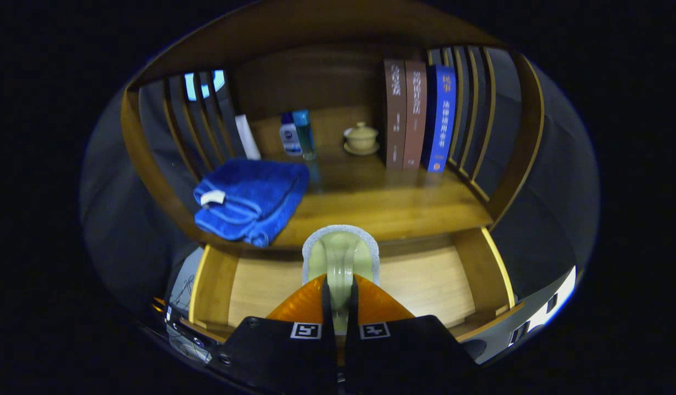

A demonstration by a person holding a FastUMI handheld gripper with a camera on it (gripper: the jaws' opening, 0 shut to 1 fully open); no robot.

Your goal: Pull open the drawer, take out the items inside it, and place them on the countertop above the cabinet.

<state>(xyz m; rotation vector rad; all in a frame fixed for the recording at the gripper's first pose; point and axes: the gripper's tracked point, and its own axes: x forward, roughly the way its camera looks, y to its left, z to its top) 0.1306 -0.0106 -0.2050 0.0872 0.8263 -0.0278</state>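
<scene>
Green cup point(341, 258) clamped between tongs point(338, 299)

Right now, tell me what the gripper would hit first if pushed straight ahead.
The gripper, shut on a pale green ceramic cup above the open wooden drawer, would probably carry it into the countertop's front edge; depth unclear.

The drawer point(250, 285) stood pulled open below the counter point(382, 211), a pale green cup point(341, 260) raised above it.
</scene>
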